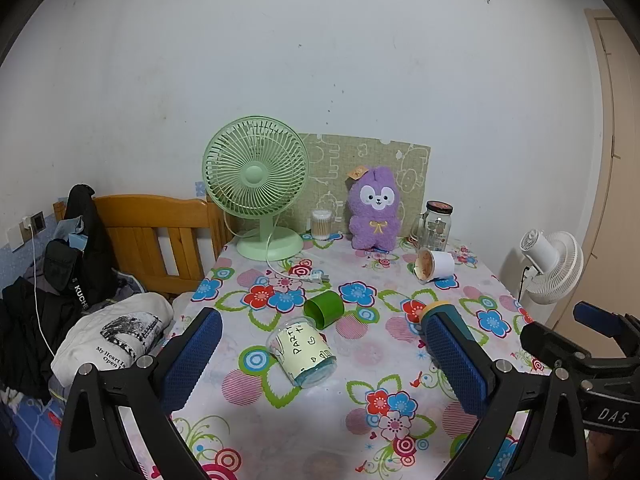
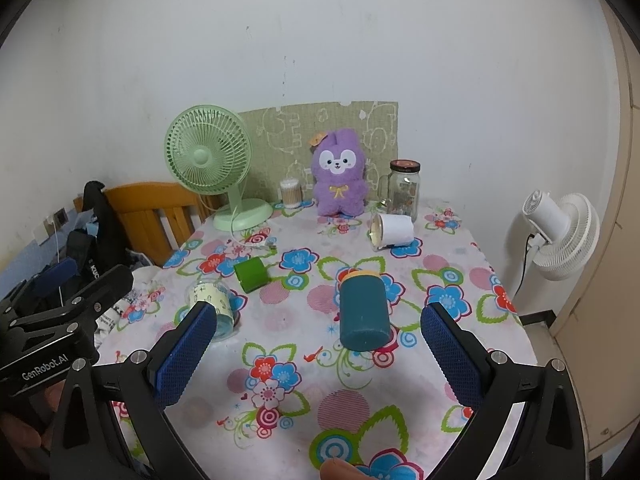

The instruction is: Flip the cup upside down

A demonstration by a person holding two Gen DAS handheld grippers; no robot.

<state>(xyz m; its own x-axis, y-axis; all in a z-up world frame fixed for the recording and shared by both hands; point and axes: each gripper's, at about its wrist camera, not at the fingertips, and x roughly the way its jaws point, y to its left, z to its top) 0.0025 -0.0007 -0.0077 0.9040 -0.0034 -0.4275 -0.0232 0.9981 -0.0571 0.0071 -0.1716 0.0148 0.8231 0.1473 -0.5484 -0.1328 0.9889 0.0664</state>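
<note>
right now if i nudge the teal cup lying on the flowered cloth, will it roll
Probably yes: the teal cylindrical cup with the yellow rim lies on its side on the flowered tablecloth, so a sideways nudge should roll it. Its wall looks smooth, so it might slip between the right gripper fingers. It looks rigid, unlikely to deform.

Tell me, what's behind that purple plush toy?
Behind the purple plush toy a green cartoon-printed board leans against the white wall. The toy covers the board's lower middle.
</note>
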